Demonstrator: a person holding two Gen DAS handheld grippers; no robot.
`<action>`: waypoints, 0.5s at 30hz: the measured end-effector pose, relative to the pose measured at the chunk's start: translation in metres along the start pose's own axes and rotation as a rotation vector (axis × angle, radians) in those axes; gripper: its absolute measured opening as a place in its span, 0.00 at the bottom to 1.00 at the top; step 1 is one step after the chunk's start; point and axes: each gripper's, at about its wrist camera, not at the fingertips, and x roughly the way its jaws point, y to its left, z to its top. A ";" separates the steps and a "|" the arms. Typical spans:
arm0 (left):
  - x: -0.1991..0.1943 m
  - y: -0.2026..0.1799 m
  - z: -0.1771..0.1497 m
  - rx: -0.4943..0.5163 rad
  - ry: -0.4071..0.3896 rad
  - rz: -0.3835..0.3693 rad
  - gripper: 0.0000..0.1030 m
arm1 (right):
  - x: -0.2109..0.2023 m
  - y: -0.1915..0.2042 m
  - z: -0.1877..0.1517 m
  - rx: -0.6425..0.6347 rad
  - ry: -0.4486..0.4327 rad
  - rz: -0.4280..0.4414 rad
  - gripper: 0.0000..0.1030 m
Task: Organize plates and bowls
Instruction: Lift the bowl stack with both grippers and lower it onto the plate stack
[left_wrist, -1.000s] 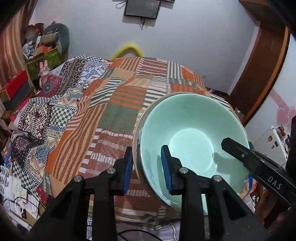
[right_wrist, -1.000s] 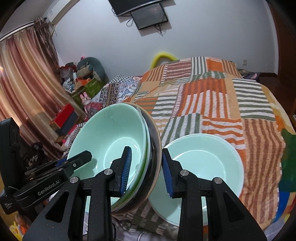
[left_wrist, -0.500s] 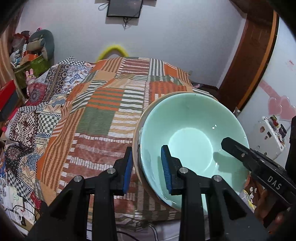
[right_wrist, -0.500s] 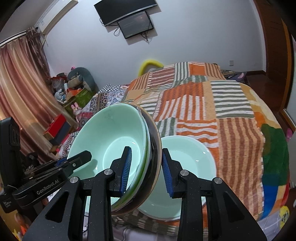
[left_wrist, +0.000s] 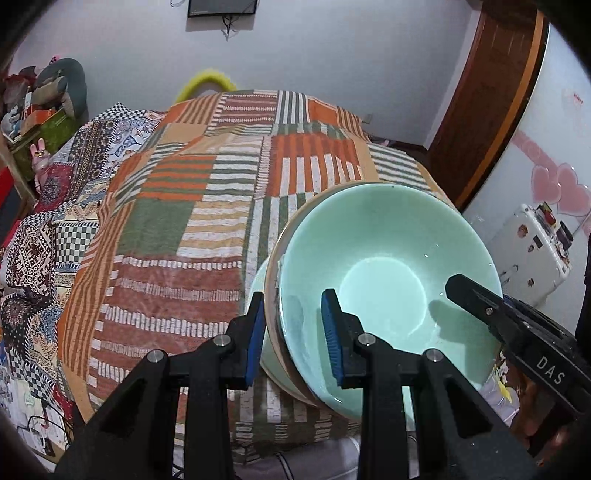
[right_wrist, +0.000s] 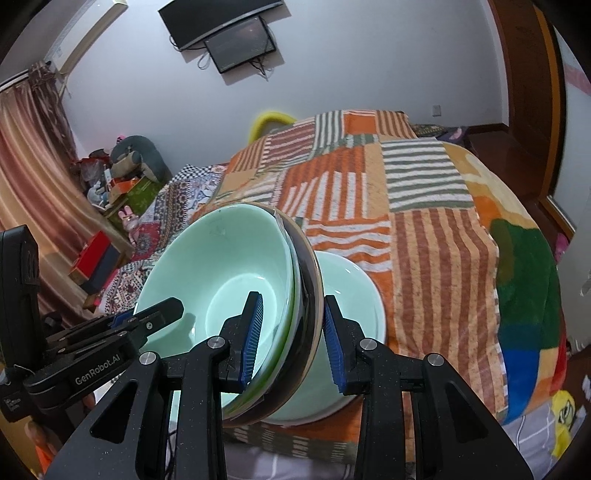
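A pale green bowl (left_wrist: 380, 280) (right_wrist: 221, 280) sits nested in a dark plate with a tan rim (left_wrist: 273, 258) (right_wrist: 310, 295). The stack is tilted and held in the air over the near edge of the bed. My left gripper (left_wrist: 293, 325) (right_wrist: 159, 314) is shut on the stack's left rim, one pad inside the bowl and one outside. On the opposite rim my right gripper (right_wrist: 293, 332) (left_wrist: 480, 306) is shut the same way. A second pale green bowl (right_wrist: 354, 295) (left_wrist: 271, 363) rests on the blanket just under and behind the stack, partly hidden by it.
The bed carries a striped patchwork blanket (left_wrist: 192, 229) (right_wrist: 436, 236). Screens (right_wrist: 236, 40) hang on the far wall. Cluttered shelves and toys (left_wrist: 40, 110) stand at the left. A wooden door (left_wrist: 491, 96) and a white stickered case (left_wrist: 535, 243) are on the right.
Both grippers carried the stack sideways and slightly down, over the bowl lying on the blanket. That bowl's rim now shows in the left wrist view. Both grips are unchanged.
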 end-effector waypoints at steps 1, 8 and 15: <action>0.003 -0.001 0.000 0.002 0.006 0.000 0.29 | 0.001 -0.002 -0.001 0.004 0.004 -0.003 0.29; 0.025 -0.002 -0.002 0.004 0.061 0.005 0.29 | 0.008 -0.012 -0.006 0.022 0.034 -0.021 0.29; 0.041 0.001 -0.003 -0.004 0.097 0.016 0.29 | 0.021 -0.017 -0.008 0.033 0.069 -0.025 0.29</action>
